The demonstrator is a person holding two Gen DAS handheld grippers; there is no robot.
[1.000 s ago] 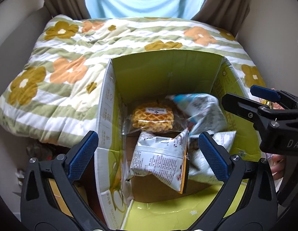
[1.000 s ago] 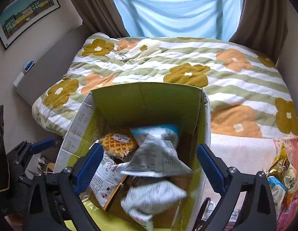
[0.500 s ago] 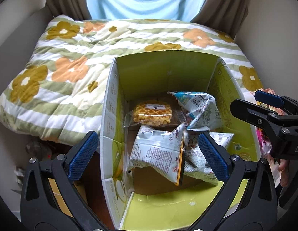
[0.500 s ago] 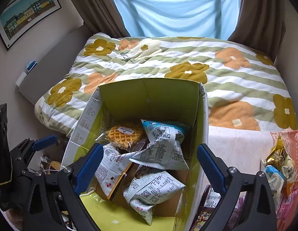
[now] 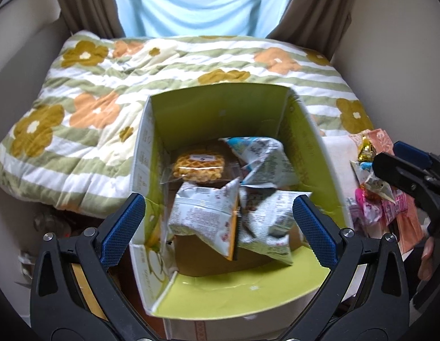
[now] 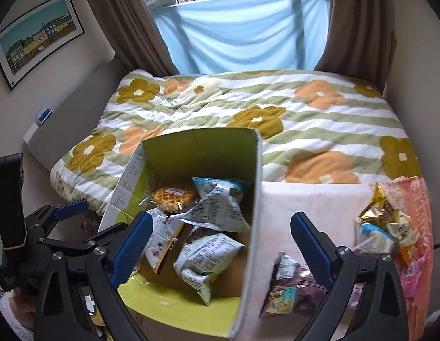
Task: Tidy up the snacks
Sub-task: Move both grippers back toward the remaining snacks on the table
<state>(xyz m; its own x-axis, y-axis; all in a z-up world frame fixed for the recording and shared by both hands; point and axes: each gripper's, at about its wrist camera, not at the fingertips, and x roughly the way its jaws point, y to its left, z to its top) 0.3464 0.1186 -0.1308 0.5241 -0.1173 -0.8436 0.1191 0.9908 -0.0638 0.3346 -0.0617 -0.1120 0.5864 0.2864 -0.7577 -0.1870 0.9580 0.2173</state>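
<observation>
Both grippers hang over the open cardboard box with the lime-green inside (image 5: 220,119), which stands at the foot of a bed under a green-striped quilt with orange and mustard flowers (image 5: 86,91). The left gripper (image 5: 218,228) has its blue-padded fingers spread wide, nothing between them, and it looks straight down into the box. The right gripper (image 6: 218,248) is just as wide open and just as empty, straddling the box's right wall, one finger over the box and the other over the white cloth (image 6: 310,201) beside it.

Down in the box: a round golden waffle in a clear wrapper (image 5: 199,164) lies at the back left. Just right of it sits a crumpled silver snack bag with a blue top (image 5: 262,162). In front, a silver printed snack bag with an orange edge (image 5: 205,216) leans against another silver printed bag (image 5: 269,224) at the front right, the two touching. Brown cardboard floor shows in front of them.

Outside the box, on the right, more snacks lie loose: a dark purple packet with a bright picture label (image 6: 288,287) sits on the white cloth just beside the box wall, between the right gripper's fingers in that view. Farther right, a gold foil wrapper (image 6: 381,213) and small white-and-blue packets (image 6: 376,236) are heaped against a pink-orange printed bag (image 6: 418,227). In the left wrist view the right gripper shows at the far right edge, above that heap.
</observation>
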